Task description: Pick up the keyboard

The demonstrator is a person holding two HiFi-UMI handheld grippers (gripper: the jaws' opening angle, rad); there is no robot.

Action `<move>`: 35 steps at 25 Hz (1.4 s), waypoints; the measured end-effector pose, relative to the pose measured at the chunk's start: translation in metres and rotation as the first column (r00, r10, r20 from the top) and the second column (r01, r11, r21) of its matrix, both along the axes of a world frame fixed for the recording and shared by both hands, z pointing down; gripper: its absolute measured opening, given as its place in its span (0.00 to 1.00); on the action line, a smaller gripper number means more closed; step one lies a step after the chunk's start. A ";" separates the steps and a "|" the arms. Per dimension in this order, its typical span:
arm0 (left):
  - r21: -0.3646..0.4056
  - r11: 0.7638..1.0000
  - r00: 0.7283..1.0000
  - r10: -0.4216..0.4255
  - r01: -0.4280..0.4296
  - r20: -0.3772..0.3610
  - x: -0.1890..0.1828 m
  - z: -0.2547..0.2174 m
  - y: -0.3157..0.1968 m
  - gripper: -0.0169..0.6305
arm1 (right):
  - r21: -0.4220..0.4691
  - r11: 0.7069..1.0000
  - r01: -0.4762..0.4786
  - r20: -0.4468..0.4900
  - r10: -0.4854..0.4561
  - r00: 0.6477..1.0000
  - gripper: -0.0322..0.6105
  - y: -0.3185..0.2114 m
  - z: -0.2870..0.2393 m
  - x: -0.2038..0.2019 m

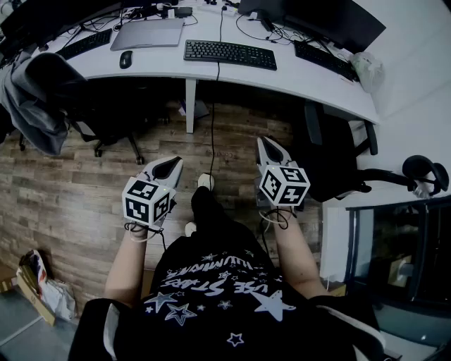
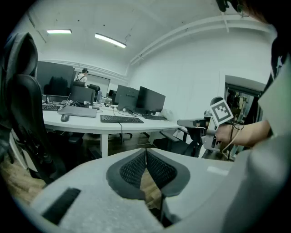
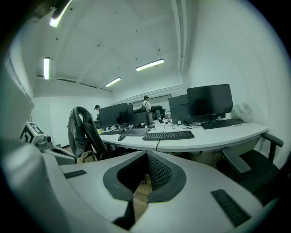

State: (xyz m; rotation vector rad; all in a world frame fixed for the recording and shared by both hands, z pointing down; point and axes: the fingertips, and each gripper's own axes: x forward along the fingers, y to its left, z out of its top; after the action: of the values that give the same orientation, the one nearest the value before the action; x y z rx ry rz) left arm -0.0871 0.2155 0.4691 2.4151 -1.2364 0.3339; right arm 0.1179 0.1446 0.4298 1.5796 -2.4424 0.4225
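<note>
A black keyboard [image 1: 230,54] lies on the white desk [image 1: 162,65] ahead; it also shows in the left gripper view [image 2: 121,119] and the right gripper view [image 3: 168,135]. Its cable [image 1: 213,106] hangs down to the floor. Both grippers are held over the wooden floor, well short of the desk and pointing toward it. My left gripper [image 1: 171,163] is shut, its pads [image 2: 136,166] meeting with nothing between them. My right gripper [image 1: 265,143] is shut and empty too, its pads [image 3: 157,170] closed together. Neither touches the keyboard.
A closed grey laptop [image 1: 148,33] and a mouse [image 1: 125,59] lie left of the keyboard. More keyboards [image 1: 323,58] and monitors [image 1: 331,17] sit further along. A chair with a jacket [image 1: 42,99] stands left, a black chair [image 1: 338,155] right, a desk leg [image 1: 189,106] between.
</note>
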 end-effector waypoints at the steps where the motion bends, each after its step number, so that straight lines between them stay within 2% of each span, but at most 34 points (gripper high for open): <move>1: 0.007 1.000 1.000 0.004 -0.005 0.009 0.001 -0.002 -0.001 0.06 | 0.009 1.000 -0.001 -0.003 0.001 1.000 0.05 0.000 -0.003 0.001; 4: 0.024 1.000 1.000 0.008 -0.008 0.024 0.000 -0.009 -0.002 0.06 | 0.030 1.000 0.003 -0.010 -0.002 1.000 0.05 -0.001 -0.010 0.000; 11: 0.021 1.000 1.000 -0.006 0.006 -0.002 -0.003 -0.012 -0.008 0.06 | 0.054 0.999 0.010 -0.015 -0.009 1.000 0.05 -0.008 -0.016 -0.003; 19: 0.088 0.994 0.998 -0.062 0.062 0.003 -0.013 -0.026 -0.054 0.08 | 0.072 0.997 -0.020 0.054 0.017 0.998 0.06 -0.041 -0.022 0.001; 20: 0.093 0.994 0.998 -0.062 0.062 -0.001 -0.013 -0.027 -0.060 0.12 | 0.071 0.997 -0.016 0.053 0.012 0.999 0.06 -0.047 -0.021 0.000; 21: 0.094 0.994 0.998 -0.060 0.060 -0.002 -0.013 -0.026 -0.067 0.26 | 0.068 0.998 -0.005 0.054 0.001 0.999 0.06 -0.054 -0.019 -0.001; 22: 0.095 0.994 0.998 -0.058 0.057 0.001 -0.013 -0.025 -0.075 0.40 | 0.062 0.998 0.010 0.059 -0.014 0.998 0.13 -0.061 -0.017 -0.004; 23: 0.096 0.994 0.998 -0.059 0.058 0.007 -0.013 -0.023 -0.083 0.44 | 0.055 0.998 0.025 0.067 -0.029 0.997 0.23 -0.069 -0.015 -0.006; 26: 0.096 0.994 0.998 -0.064 0.062 0.023 -0.013 -0.018 -0.112 0.54 | 0.037 0.998 0.042 0.072 -0.045 0.996 0.37 -0.099 -0.008 -0.008; 35: 0.037 0.999 0.998 -0.033 0.031 0.059 -0.001 -0.002 -0.206 0.65 | -0.027 0.998 0.058 0.098 -0.055 0.994 0.61 -0.197 0.015 0.001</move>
State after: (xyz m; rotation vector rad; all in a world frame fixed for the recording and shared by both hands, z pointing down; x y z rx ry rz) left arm -0.0879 0.0097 0.4674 2.4287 -1.3165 0.3797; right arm 0.1189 -0.0524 0.4447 1.5072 -2.5331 0.5356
